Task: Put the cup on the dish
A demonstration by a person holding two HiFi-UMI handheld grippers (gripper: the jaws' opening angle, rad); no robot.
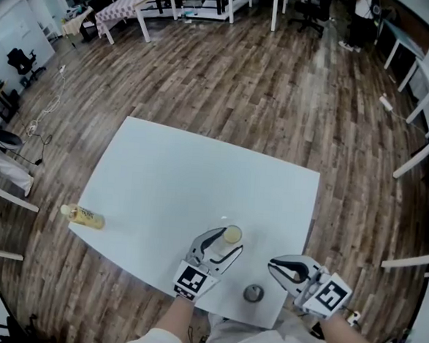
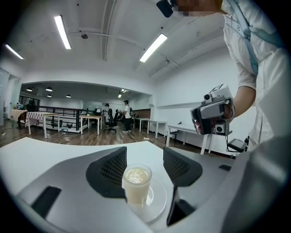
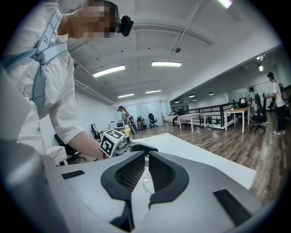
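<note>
A clear cup (image 2: 137, 182) of pale yellowish drink stands upright on a small round translucent dish (image 2: 157, 199) on the white table (image 1: 169, 186). My left gripper (image 2: 144, 166) is open around the cup: the left pad is at its side and a gap shows at the right pad. The head view shows the cup (image 1: 232, 234) at the tip of the left gripper (image 1: 226, 243), near the table's front edge. My right gripper (image 1: 275, 266) hovers to the right by the front right corner. Its jaws are shut with nothing between them (image 3: 146, 166).
A yellow drink bottle (image 1: 83, 216) lies at the table's left edge. A small grey round object (image 1: 253, 293) sits by the front edge between the two grippers. Wooden floor surrounds the table; more tables and chairs stand far behind.
</note>
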